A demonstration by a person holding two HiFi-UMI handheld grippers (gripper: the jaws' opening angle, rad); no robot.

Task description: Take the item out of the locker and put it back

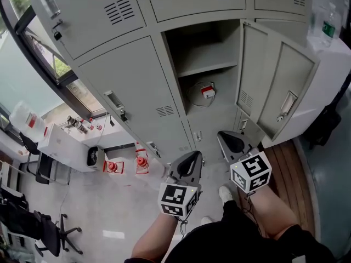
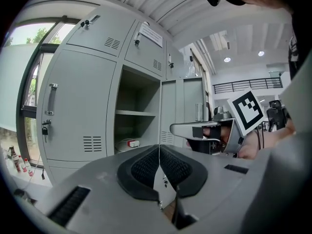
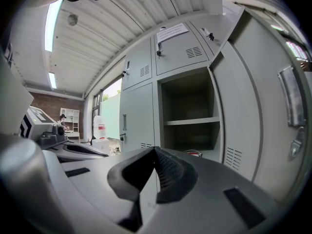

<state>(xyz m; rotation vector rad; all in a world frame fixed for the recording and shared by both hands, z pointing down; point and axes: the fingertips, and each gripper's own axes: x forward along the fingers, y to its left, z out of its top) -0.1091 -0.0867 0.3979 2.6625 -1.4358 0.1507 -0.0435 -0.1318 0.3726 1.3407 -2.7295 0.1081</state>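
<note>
Open locker compartment, front unobstructed. A shelf divides it into a clear upper bay and a lower bay. A small red-and-white item with a coiled cable lies mid-floor in the lower bay. The swung-out door bounds the approach on the right and the closed door on the left.

Left tool and right tool point forward side by side, jaws closed, empty.
</note>
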